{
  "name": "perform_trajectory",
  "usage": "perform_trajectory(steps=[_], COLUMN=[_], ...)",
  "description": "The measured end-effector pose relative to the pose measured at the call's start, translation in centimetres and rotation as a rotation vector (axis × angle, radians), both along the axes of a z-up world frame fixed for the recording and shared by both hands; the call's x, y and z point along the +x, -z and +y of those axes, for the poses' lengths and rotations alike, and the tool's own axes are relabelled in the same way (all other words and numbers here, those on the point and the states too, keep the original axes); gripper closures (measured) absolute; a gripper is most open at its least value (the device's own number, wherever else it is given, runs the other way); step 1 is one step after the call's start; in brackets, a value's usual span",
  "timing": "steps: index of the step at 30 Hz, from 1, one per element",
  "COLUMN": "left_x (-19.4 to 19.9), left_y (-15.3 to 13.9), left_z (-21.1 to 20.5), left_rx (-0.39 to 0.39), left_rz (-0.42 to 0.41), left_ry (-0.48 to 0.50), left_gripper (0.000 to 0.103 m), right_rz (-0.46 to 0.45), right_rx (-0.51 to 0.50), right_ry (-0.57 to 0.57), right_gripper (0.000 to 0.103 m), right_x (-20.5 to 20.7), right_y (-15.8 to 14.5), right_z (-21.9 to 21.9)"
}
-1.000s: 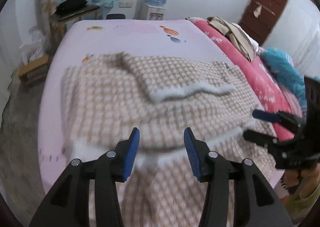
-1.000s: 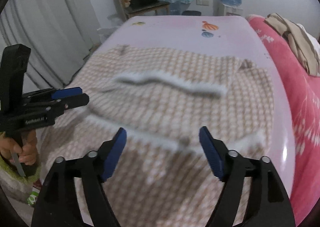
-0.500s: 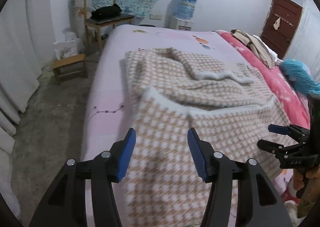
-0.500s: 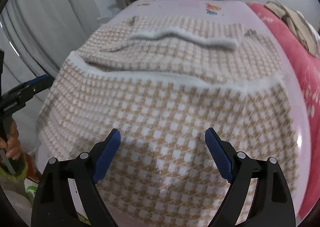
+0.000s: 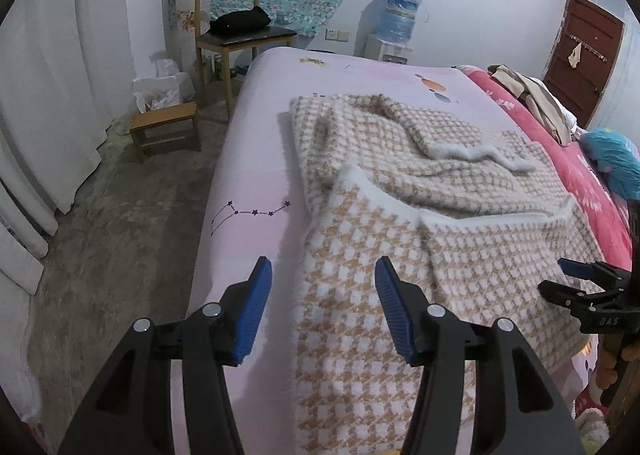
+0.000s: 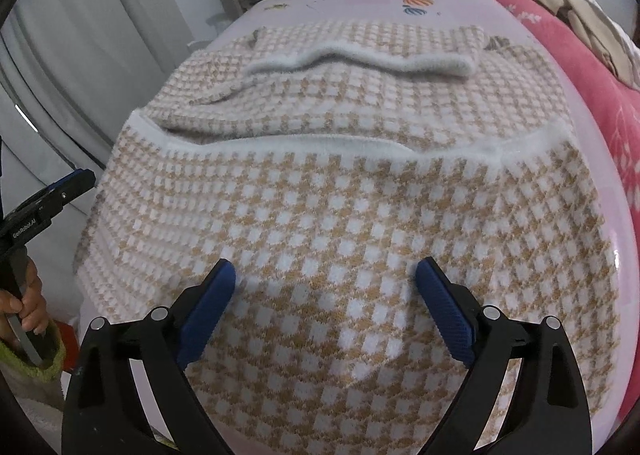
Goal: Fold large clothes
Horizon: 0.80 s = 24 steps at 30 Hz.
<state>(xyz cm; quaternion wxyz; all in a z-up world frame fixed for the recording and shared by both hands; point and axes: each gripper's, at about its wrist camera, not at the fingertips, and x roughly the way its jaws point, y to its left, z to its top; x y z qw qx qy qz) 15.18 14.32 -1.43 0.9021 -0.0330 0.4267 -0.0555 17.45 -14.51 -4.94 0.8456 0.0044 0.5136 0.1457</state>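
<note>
The checked sweater [image 6: 320,215] lies on the bed [image 5: 256,159], its hem folded up, so the left gripper [image 5: 320,303] hangs released and the right gripper's [image 6: 326,305] fingers are opening, both empty.

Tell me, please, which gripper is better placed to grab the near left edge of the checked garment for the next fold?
Probably the left gripper: it sits open right over the checked garment's near left edge. The right gripper, its jaws opening and empty, hangs over the middle of the cloth.
</note>
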Motion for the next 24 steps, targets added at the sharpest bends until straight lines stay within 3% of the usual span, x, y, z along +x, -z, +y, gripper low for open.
perform_trajectory(steps=[17, 24], left_x=[0.4, 1.6], left_y=[1.0, 1.6], left_z=[0.8, 1.6], left_rx=[-0.036, -0.119], left_rz=[0.001, -0.001], left_ry=[-0.002, 0.003], left_gripper=[0.051, 0.068], right_rz=[-0.002, 0.0], right_rx=[-0.002, -0.004], right_ry=[-0.003, -0.003], right_gripper=[0.014, 0.014], right_x=[0.0, -0.1], right_y=[0.3, 0.3], right_z=[-0.1, 0.0])
